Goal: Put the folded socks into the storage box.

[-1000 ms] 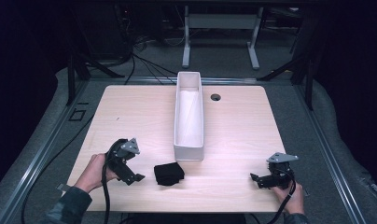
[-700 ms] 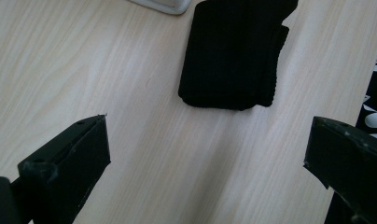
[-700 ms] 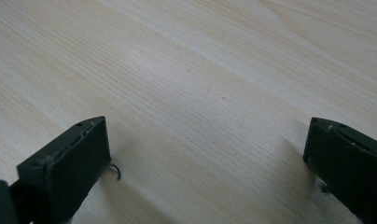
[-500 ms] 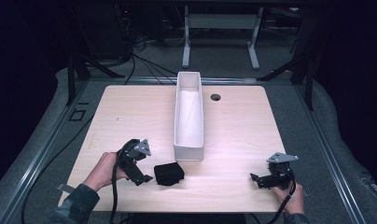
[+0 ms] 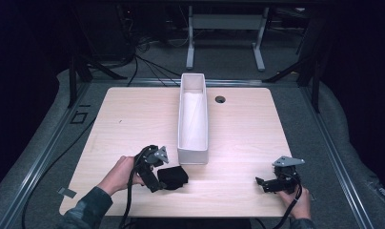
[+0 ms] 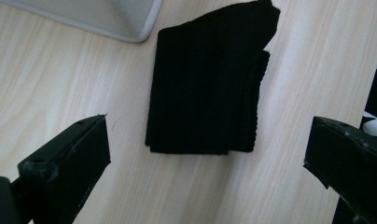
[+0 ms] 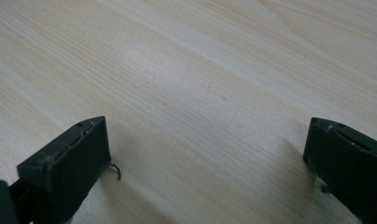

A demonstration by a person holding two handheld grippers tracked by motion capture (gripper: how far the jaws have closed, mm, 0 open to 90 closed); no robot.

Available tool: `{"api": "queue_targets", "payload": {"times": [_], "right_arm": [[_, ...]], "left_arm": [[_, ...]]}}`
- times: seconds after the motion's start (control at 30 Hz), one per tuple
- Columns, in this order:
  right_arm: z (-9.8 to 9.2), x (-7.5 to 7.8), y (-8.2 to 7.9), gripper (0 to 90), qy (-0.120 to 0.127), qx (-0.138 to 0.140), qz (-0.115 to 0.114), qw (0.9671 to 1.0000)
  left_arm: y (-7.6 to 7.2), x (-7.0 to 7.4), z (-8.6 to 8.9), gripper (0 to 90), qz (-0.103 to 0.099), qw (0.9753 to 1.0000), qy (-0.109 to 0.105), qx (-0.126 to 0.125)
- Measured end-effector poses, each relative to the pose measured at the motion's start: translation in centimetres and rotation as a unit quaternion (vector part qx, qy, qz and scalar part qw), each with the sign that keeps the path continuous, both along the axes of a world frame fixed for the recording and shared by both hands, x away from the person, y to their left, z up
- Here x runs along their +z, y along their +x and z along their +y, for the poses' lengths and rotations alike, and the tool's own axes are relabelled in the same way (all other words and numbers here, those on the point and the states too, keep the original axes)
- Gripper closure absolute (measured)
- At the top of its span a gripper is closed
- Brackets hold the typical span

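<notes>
Two grippers sit low over the table (image 5: 133, 119), both near its front edge. Left gripper (image 5: 158, 177) is held by the left hand (image 5: 118, 173), forearm coming in from the front-left corner; it tilts down & inward toward the black folded cloth (image 5: 173, 176), jaws spread wide w/ nothing between them yet. In the left gripper view the cloth (image 6: 207, 79) lies ahead of the jaws, in line w/ the gap, not touched by either jaw. Right gripper (image 5: 263, 183) is by the front-right corner, gripped from behind by the right hand (image 5: 295, 202), jaws also wide apart & empty; the right gripper view has just bare wood grain between them. Room: wide bare wood on the left half & right half of the table; between the grippers the front strip is free apart from the cloth. White long bin (image 5: 193, 119) runs front-to-back down the table's middle, its front end just beside the cloth's back edge; can't tell if they touch. Cloth: black, ribbed knit, folded into a rough rectangle w/ stacked layers showing at one side, lying flat close to the front edge, a bit left of centre.
</notes>
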State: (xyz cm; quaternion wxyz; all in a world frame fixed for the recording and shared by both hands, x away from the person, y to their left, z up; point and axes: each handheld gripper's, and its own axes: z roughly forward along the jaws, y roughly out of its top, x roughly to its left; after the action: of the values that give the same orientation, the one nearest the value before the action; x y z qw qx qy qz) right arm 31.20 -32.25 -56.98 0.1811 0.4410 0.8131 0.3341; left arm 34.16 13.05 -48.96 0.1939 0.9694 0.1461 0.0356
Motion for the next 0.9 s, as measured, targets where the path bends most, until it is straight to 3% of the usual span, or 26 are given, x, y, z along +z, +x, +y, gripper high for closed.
{"api": "queue_targets", "payload": {"times": [0.17,0.67,0.9], "right_arm": [[0.0,0.0,0.0,0.0,0.000,-0.001,0.000,1.0000],[0.0,0.0,0.0,0.0,0.000,-0.001,0.000,1.0000],[0.0,0.0,0.0,0.0,0.000,-0.002,-0.002,1.0000]], "left_arm": [[-0.1,-0.5,-1.2,0.7,0.005,0.9999,0.015,0.001],[-0.4,-2.0,-3.1,43.8,-0.002,0.9989,0.039,-0.026],[0.1,-2.3,-3.0,58.6,0.010,0.9981,0.053,-0.028]]}}
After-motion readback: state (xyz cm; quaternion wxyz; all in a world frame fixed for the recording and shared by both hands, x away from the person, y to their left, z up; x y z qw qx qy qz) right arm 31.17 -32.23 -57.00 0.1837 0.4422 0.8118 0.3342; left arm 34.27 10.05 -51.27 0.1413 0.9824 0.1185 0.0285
